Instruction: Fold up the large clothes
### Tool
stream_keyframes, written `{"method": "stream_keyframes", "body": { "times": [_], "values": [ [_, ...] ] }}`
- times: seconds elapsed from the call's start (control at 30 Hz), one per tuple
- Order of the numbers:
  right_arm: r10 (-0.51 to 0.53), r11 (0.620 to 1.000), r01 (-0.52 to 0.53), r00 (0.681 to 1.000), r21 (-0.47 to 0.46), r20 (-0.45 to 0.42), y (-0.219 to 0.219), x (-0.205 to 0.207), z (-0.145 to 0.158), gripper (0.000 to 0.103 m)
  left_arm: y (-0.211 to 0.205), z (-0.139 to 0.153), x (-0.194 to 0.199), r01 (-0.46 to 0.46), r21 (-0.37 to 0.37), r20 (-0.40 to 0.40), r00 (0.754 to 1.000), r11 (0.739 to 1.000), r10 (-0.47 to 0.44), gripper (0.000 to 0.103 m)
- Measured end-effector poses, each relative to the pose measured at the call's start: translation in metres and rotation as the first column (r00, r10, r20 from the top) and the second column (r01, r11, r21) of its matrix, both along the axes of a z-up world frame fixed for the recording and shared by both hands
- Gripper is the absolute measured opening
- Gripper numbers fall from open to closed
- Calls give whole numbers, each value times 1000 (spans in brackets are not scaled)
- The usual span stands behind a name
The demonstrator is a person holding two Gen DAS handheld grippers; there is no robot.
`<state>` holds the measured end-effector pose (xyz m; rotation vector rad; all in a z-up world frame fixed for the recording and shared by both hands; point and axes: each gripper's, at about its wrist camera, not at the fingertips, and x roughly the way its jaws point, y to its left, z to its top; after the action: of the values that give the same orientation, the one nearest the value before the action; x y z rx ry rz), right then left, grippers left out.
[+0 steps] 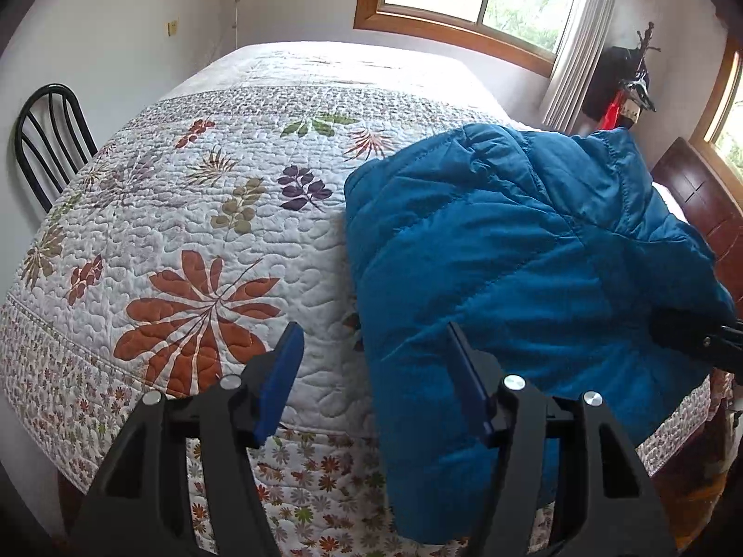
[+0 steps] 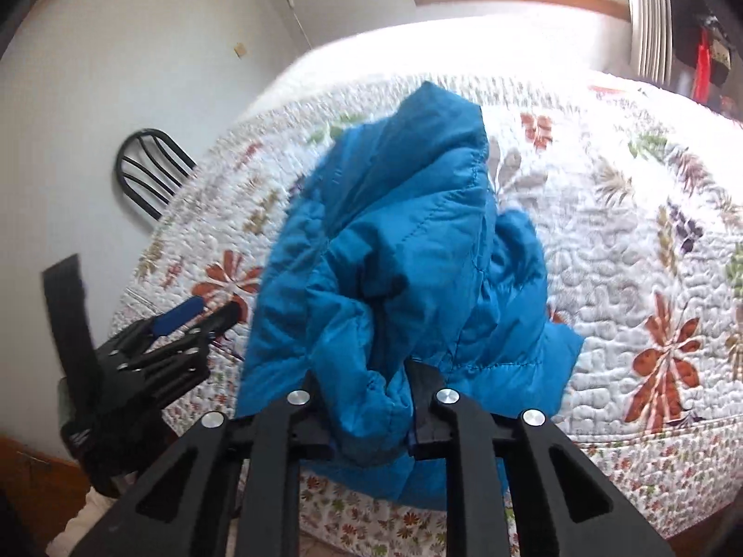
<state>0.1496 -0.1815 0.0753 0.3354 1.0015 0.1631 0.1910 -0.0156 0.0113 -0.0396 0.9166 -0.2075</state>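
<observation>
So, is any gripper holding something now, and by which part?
The right gripper pinches the blue jacket by a bunched fold near its edge. The left gripper is open and holds nothing.

We see a bedroom with plain white walls [image 1: 116, 23]. A large bed [image 1: 325, 69] fills the middle, covered by a white quilted bedspread [image 1: 209, 241] with printed leaves in orange, purple and green. At its left side stands a black metal chair [image 1: 46, 153] against the wall. A window with a wooden frame [image 1: 464, 23] lets in strong daylight, and the far end of the bed is very bright. A pale curtain [image 1: 585, 55] hangs beside the window. On the right we see a dark wooden headboard [image 1: 701, 204] and a second window [image 1: 729, 106].
</observation>
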Motion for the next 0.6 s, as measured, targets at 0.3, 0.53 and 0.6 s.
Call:
{"method": "stream_keyframes", "body": {
  "times": [0.3, 0.53, 0.6],
  "values": [
    [-127, 992, 126, 991, -21, -36, -40, -47, -18, 20, -62, -11, -9, 115, 68, 10, 993, 991, -116, 60],
    [-162, 984, 170, 979, 55, -124, -63, -65, -94, 24, -84, -47, -5, 218, 69, -110, 972, 973, -210, 46],
    [-163, 984, 170, 979, 51, -124, -61, -65, -104, 25, -89, -53, -7, 224, 101, -105, 971, 969, -214, 45]
  ]
}}
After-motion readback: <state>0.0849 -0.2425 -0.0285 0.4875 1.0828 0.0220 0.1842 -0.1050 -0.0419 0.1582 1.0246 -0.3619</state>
